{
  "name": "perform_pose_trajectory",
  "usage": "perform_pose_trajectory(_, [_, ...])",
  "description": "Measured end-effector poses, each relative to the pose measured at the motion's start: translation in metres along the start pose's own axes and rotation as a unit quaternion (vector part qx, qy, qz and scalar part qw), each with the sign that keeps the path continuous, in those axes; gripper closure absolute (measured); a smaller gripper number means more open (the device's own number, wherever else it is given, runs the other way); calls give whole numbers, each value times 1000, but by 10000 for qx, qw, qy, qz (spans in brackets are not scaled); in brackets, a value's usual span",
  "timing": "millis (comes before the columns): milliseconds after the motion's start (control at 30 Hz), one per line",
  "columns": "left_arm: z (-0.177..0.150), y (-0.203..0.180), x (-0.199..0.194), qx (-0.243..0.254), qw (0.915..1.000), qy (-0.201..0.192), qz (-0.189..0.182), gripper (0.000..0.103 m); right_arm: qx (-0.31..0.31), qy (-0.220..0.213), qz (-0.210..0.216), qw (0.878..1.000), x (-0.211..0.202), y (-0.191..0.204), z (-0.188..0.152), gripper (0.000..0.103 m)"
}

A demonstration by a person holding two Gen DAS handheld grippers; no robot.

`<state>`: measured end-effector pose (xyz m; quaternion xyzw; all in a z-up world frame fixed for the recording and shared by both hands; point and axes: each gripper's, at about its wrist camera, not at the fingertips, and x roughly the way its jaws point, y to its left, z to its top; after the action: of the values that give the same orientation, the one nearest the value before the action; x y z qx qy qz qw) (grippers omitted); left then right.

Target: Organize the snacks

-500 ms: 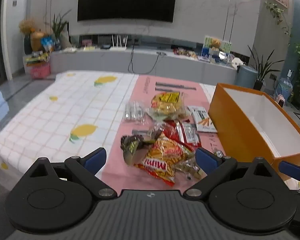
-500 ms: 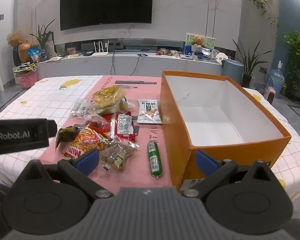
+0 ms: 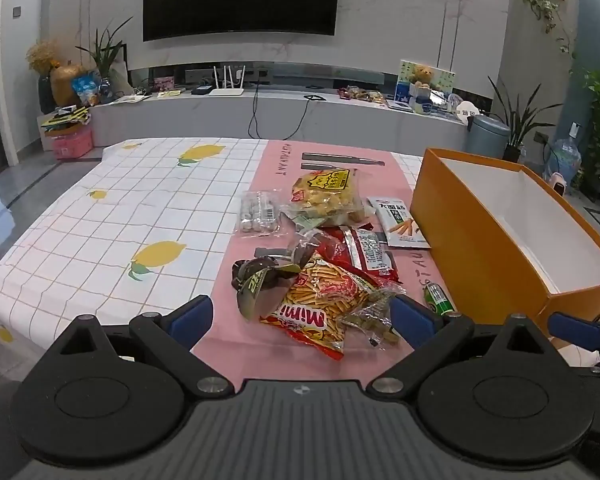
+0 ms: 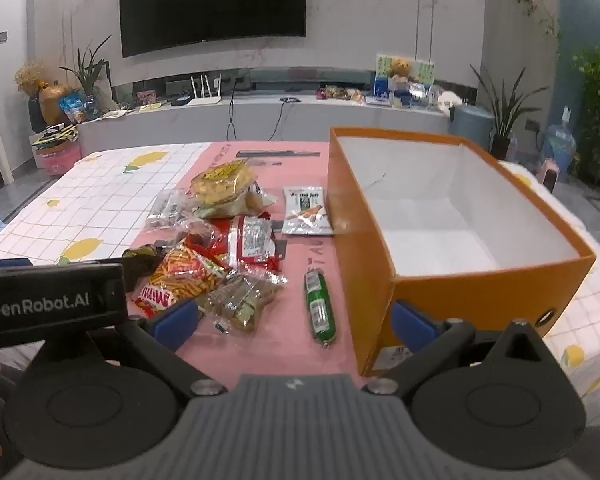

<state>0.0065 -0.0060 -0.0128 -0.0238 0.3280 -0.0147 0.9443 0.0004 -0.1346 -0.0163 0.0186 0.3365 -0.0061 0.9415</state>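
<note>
Both hand-held grippers hang above the near edge of the table with jaws spread wide and nothing between the blue pads: the left gripper (image 3: 302,316) over the snack pile, the right gripper (image 4: 296,322) over the gap between pile and box. The snacks lie loose on a smooth pink runner (image 3: 260,232) laid over a white grid-patterned tablecloth (image 3: 120,216) printed with yellow lemons. Nearest is a crinkled red Mimi stick-snack bag (image 3: 320,304), a clear crumpled packet (image 4: 240,300) touching its right side. Behind it sit a glossy red foil packet (image 4: 252,244), a puffy yellow chip bag (image 3: 326,196) and a flat white sachet (image 4: 306,210). A slim green sausage tube (image 4: 320,308) lies alone just beside the rectangular orange cardboard box (image 4: 364,248), which stands open with a plain white interior.
</note>
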Motion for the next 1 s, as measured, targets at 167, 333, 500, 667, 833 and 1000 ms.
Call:
perform_pose_trajectory(167, [0,-1,1,33,10000,8,-29,0,-98,27,59,9999,2,3,-1,3])
perform_pose_trajectory(333, [-3,-3,1,57,10000,22,-36,0,-174,47,81,9998,2,7,-3,3])
perform_pose_trajectory(500, [-3,-1,4,1,10000,94,-16,0,-291,43,24,9996,3,9,-4,3])
perform_pose_trajectory(667, [-4,-1,5,-18,9999,126,-46,0,-287,112,-18,9995,6,10,-4,3])
perform_pose_trajectory(833, [-5,-2,5,13,9999,119,-90,0,-297,110,7,9995,5,11,-4,3])
perform_pose_trajectory(1000, [-5,-2,5,16,9999,92,64,0,-280,99,22,9996,5,10,-4,3])
